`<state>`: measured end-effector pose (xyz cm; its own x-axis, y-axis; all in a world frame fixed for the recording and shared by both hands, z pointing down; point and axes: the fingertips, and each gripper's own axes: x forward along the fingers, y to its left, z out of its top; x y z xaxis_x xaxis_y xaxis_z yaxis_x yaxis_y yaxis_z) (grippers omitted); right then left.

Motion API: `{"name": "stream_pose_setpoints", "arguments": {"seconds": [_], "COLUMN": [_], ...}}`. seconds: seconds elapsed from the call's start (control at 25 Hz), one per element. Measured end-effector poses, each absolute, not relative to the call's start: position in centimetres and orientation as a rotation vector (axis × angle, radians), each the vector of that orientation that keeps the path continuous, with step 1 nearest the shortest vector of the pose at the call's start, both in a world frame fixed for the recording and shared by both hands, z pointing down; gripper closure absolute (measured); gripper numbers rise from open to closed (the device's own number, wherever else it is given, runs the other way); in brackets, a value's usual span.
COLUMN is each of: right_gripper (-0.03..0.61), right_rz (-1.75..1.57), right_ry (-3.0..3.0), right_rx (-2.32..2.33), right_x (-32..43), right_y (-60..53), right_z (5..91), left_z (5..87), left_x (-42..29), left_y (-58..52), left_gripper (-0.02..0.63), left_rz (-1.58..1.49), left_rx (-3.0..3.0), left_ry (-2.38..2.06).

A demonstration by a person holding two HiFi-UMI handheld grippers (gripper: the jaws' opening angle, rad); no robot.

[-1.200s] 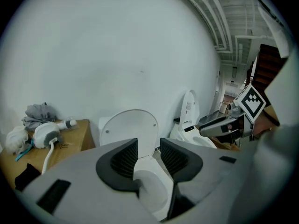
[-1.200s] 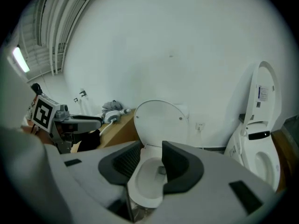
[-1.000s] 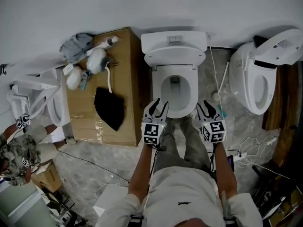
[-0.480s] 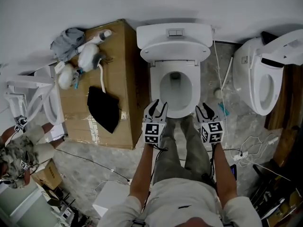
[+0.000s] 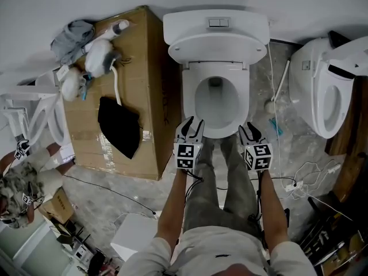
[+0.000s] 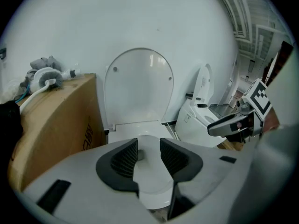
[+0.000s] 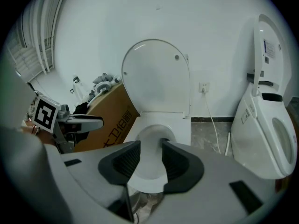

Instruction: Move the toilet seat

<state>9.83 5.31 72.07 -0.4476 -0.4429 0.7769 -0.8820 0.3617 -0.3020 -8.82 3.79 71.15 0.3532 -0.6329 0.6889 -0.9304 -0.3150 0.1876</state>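
Observation:
The white toilet (image 5: 216, 99) stands in front of me, its seat and lid (image 5: 215, 48) raised against the tank. The lid shows upright in the left gripper view (image 6: 138, 85) and the right gripper view (image 7: 156, 76). My left gripper (image 5: 190, 125) hangs at the bowl's front left rim, my right gripper (image 5: 251, 130) at the front right. Both point down and forward. Each pair of jaws is drawn in to a narrow gap with nothing between, left (image 6: 148, 155) and right (image 7: 151, 157). Neither touches the toilet.
A tall cardboard box (image 5: 132, 96) with a black cloth (image 5: 119, 125) and stuffed items stands left of the toilet. A second toilet (image 5: 325, 91) with its lid up is on the right. Cables (image 5: 305, 177) lie on the floor at right. Another person (image 5: 17, 183) crouches at far left.
Both grippers have sunk lower at the bowl's front rim, side by side. The toilet and box have shifted up and grown in the head view. The jaws look unchanged.

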Motion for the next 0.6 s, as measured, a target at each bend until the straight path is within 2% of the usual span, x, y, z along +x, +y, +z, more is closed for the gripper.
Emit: {"name": "stream_pose_setpoints", "arguments": {"seconds": [0.6], "right_gripper": [0.407], "right_rz": [1.077], "right_ry": [-1.962], "right_rx": [1.166], "right_x": [10.2], "right_y": [7.6], "right_z": [80.5], "left_z": [80.2], "left_x": [-10.3], "left_y": [7.1], "left_gripper": [0.445], "left_rz": [0.754], "left_rx": [1.924], "left_ry": [-1.341]}}
